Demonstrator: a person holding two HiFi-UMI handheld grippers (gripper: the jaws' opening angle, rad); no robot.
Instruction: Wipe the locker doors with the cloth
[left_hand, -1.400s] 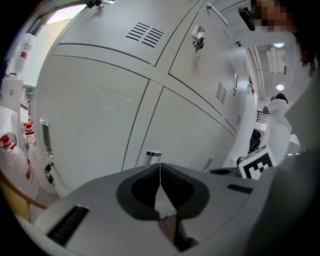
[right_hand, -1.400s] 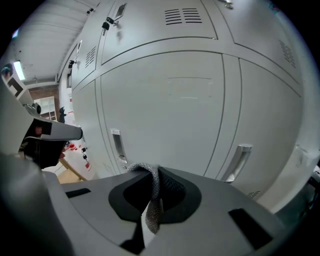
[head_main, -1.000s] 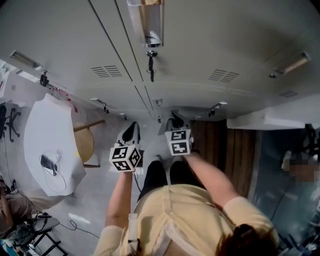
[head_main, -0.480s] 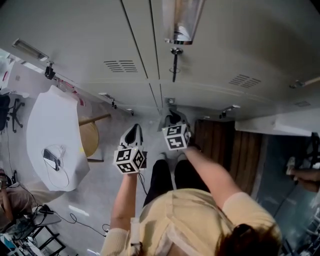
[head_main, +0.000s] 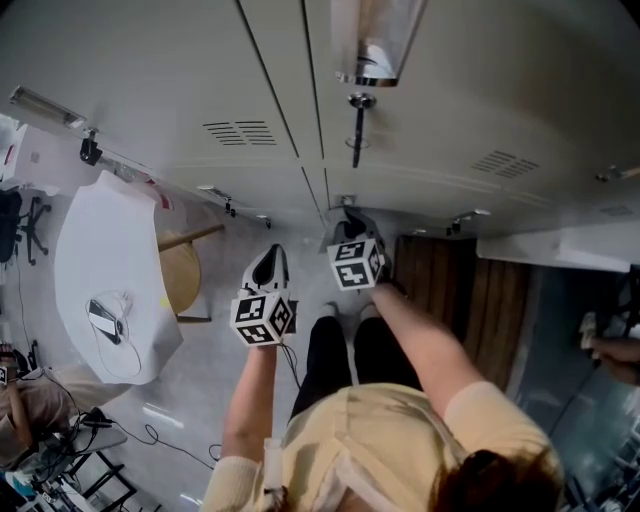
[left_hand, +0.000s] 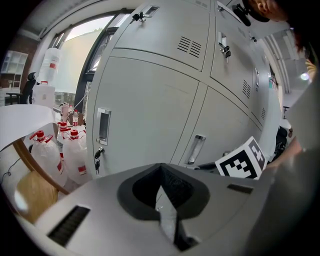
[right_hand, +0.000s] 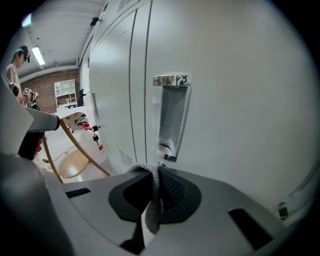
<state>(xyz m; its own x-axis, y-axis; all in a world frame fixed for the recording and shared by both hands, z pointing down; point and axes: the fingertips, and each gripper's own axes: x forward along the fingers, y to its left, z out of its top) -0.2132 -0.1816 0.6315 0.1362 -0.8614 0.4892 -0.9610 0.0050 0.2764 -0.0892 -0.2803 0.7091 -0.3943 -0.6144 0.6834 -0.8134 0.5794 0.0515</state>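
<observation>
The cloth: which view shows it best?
The right gripper view: the cloth is pinched by the right gripper, jaws shut, near a locker door. The head view hides it behind that gripper's marker cube; the left gripper view shows no cloth.

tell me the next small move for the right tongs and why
Probably push the right tongs forward so the cloth presses flat on the locker door, then stroke sideways. The tongs are shut on the grey cloth and its fold pokes out at the tips, just under the recessed handle. Contact with the door can't be confirmed.
</observation>
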